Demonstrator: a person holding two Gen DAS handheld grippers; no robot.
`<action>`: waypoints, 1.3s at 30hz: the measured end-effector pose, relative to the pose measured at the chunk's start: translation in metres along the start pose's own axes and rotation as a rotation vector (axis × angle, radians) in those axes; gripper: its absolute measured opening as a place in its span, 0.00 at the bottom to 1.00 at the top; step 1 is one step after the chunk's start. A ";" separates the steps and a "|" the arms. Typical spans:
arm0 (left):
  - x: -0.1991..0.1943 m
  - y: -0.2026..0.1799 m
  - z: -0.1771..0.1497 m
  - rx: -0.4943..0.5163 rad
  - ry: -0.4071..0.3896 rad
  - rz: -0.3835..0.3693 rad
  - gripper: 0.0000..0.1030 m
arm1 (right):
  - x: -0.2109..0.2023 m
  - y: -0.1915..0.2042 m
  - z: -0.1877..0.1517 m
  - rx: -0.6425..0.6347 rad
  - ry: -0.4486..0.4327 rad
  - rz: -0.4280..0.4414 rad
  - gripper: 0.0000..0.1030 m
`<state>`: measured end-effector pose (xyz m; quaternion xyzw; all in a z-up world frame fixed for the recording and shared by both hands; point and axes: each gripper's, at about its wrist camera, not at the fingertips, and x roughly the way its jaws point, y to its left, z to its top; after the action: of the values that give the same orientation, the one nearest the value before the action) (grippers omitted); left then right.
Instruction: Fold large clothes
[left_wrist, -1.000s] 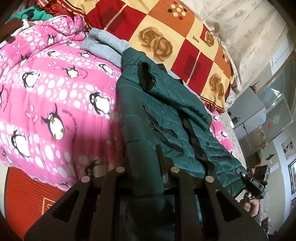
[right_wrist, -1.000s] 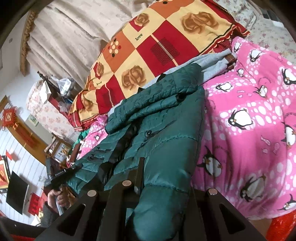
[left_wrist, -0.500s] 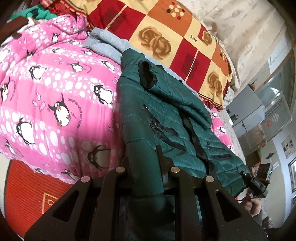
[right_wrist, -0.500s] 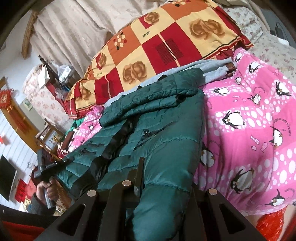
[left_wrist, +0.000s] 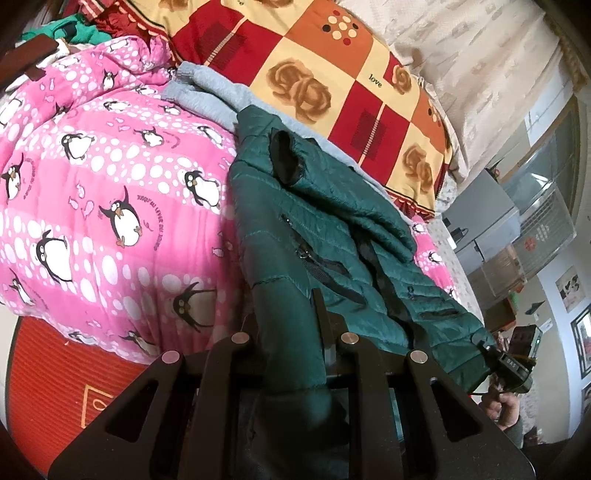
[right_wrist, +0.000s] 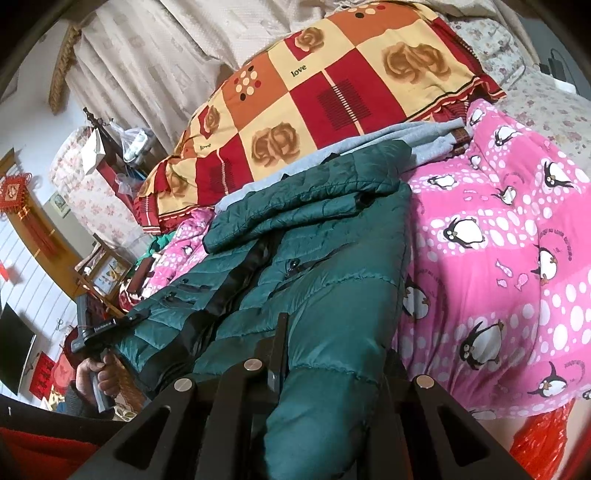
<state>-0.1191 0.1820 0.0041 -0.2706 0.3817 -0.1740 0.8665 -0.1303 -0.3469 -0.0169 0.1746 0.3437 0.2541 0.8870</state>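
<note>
Left wrist view is showing the left gripper (left_wrist: 291, 332) clamped on a bottom corner of the green puffer jacket (left_wrist: 317, 229), quilted fabric bunching between its fingers. Compared with a second ago, the pink penguin duvet (left_wrist: 103, 199) is sliding lower in that view and more of the red-and-yellow checked blanket (left_wrist: 332, 74) is coming into sight, so the gripper is rising and pulling back a little. In the right wrist view the right gripper (right_wrist: 332, 354) is pinching the other bottom corner in the same way, and the bed is likewise sinking in its picture. The jacket is lying lengthwise on the duvet, one sleeve already folded across its chest, its collar end resting on a grey garment (left_wrist: 218, 88) near the blanket. Both hem corners lifting together suggests (judging only from the posture) that the bottom-to-top fold is starting; the slippery shell could slide off the bed's edge if tension is uneven.
</note>
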 end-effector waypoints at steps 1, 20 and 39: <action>-0.003 -0.002 0.000 0.005 -0.003 -0.004 0.14 | -0.002 0.001 0.000 -0.004 -0.002 0.001 0.11; 0.004 -0.044 -0.013 0.219 -0.034 0.317 0.14 | -0.004 0.013 0.006 -0.042 0.004 -0.052 0.11; 0.006 -0.045 -0.013 0.216 -0.033 0.350 0.14 | -0.010 0.018 0.010 -0.013 -0.034 -0.057 0.12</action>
<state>-0.1290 0.1389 0.0203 -0.1085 0.3877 -0.0561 0.9137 -0.1362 -0.3396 0.0039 0.1634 0.3316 0.2279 0.9008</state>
